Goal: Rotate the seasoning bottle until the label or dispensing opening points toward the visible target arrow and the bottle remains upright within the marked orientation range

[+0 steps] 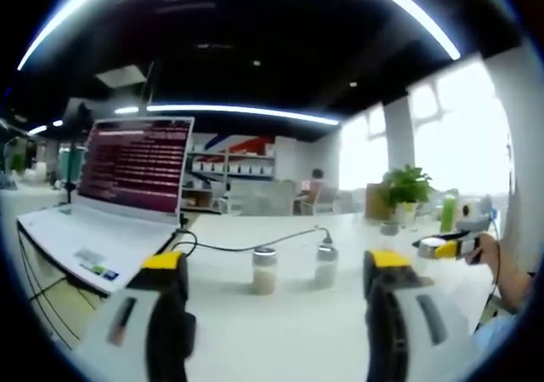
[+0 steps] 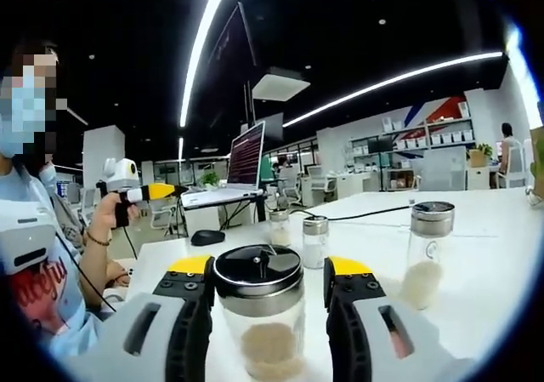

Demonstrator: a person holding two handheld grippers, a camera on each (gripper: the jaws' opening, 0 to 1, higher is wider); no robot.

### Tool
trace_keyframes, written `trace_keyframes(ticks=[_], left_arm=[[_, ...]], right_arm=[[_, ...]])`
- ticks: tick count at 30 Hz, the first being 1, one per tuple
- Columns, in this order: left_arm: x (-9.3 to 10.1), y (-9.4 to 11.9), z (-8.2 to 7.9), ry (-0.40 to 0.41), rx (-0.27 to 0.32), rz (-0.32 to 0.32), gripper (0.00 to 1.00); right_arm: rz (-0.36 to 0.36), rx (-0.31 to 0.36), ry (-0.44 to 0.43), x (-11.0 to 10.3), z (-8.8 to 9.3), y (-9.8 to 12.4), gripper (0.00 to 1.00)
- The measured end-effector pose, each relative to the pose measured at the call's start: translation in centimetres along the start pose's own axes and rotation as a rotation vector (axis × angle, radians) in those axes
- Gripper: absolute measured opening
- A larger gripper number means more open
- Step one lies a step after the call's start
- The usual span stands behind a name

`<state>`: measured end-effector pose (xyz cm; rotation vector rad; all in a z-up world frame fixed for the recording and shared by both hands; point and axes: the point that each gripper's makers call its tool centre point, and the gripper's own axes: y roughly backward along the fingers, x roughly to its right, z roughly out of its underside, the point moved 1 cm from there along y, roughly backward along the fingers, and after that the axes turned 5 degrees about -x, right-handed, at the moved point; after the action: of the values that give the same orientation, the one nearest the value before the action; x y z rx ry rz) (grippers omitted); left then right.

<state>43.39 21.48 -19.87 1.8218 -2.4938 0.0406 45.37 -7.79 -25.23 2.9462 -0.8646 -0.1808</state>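
The right gripper [image 2: 265,293] has its fingers closed around the seasoning bottle [image 2: 259,314], upright on the bench [image 2: 484,254] near the laptop [image 2: 234,178], ready for turning, while the left gripper [image 1: 276,284] hovers with fingers apart.

Four seasoning bottles [image 2: 258,314], one laptop [image 1: 110,203], one mouse [image 2: 207,237].

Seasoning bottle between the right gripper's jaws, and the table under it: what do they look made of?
The seasoning bottle has a clear body, glass or hard plastic by its transparency, with pale granules showing through. Its cap looks like brushed metal around a glossy dark top, though metallised plastic is possible. The table is smooth matte white, probably laminate. The right gripper jaws flank the bottle; contact is unclear.
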Motion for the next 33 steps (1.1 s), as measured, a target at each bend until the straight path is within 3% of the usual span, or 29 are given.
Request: trace_keyframes(ticks=[9, 14, 22, 33], left_arm=[[-0.15, 0.01, 0.19, 0.0, -0.006, 0.0, 0.9], [-0.64, 0.02, 0.15, 0.01, -0.002, -0.022, 0.9], [-0.14, -0.4, 0.35, -0.002, -0.011, -0.017, 0.89], [0.15, -0.46, 0.28, 0.003, -0.011, 0.0, 0.88]], right_arm=[[-0.034, 0.019, -0.007, -0.73, -0.24, -0.2, 0.42], [-0.011, 0.022, 0.005, -0.86, -0.14, -0.08, 0.42], [0.016, 0.102, -0.005, -0.64, -0.31, 0.04, 0.41], [0.062, 0.116, 0.007, -0.53, -0.5, -0.03, 0.41]])
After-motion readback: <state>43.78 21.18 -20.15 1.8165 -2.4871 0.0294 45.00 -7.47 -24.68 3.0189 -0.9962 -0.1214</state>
